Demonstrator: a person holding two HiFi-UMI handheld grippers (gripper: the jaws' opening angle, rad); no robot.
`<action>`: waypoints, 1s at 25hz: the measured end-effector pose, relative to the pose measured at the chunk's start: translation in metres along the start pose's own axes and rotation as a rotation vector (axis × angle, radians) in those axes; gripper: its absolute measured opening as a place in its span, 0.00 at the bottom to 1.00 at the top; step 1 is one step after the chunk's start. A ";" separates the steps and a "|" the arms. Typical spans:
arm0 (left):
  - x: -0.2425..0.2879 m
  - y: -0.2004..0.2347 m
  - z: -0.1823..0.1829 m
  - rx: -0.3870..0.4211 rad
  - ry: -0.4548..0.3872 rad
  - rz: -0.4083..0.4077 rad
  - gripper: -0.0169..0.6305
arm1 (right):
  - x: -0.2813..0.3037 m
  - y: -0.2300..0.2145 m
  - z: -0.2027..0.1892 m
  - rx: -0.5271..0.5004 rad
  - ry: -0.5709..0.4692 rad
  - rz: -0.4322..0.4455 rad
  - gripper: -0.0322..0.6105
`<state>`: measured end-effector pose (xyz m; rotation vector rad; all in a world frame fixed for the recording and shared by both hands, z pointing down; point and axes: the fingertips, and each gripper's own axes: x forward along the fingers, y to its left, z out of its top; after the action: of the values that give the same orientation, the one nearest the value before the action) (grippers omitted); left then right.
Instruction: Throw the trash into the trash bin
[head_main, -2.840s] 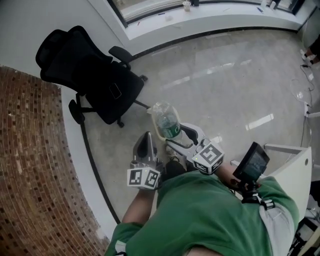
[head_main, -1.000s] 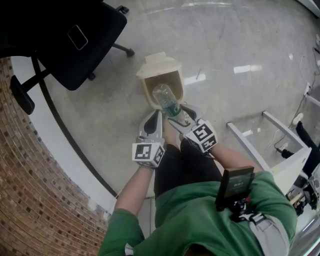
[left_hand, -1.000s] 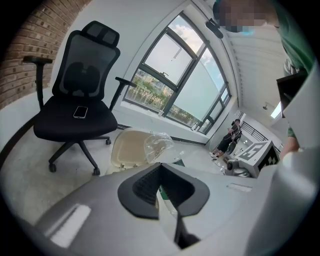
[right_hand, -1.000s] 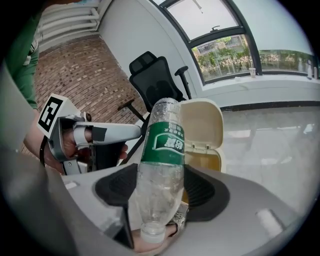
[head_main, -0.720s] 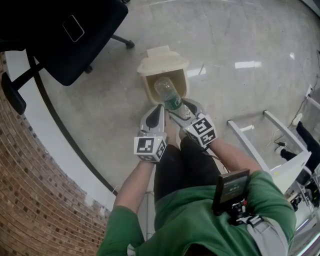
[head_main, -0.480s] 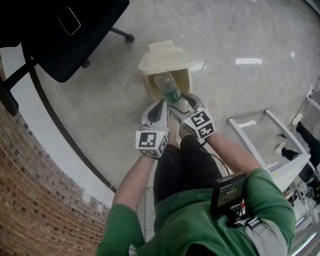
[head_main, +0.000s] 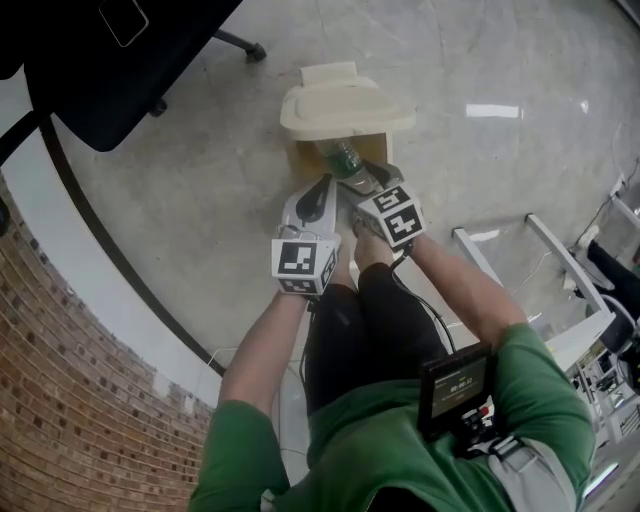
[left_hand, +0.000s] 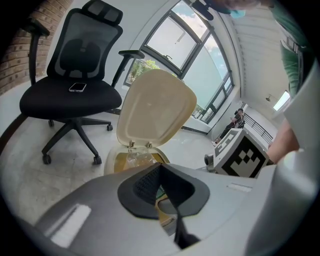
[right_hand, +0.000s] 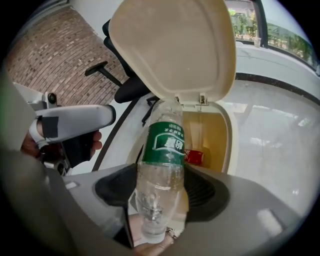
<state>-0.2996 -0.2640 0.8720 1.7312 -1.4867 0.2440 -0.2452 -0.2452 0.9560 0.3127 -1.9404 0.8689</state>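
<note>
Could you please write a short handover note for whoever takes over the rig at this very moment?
Left gripper: fingers shut, nothing between them, held beside the right one.
Right gripper: shut on the plastic bottle, gripping its clear part below the green label.
Trash bin: on the floor just ahead, lid up. A red item, seemingly a can, lies inside.
Done: the bottle is at the bin, its far end over the opening.
Left: the bottle is not yet released. Open the right fingers so it drops in, then probably draw back.
</note>
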 end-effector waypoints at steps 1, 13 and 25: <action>0.001 0.002 -0.001 0.002 0.000 0.002 0.04 | 0.003 -0.002 0.001 -0.002 0.009 -0.004 0.51; 0.004 0.029 -0.014 -0.010 0.001 0.035 0.04 | 0.046 -0.022 0.008 0.003 0.119 -0.096 0.51; 0.001 0.044 -0.018 -0.041 -0.009 0.064 0.04 | 0.073 -0.037 0.028 -0.091 0.147 -0.161 0.51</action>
<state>-0.3320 -0.2512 0.9041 1.6559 -1.5450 0.2380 -0.2815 -0.2811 1.0260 0.3370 -1.7853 0.6778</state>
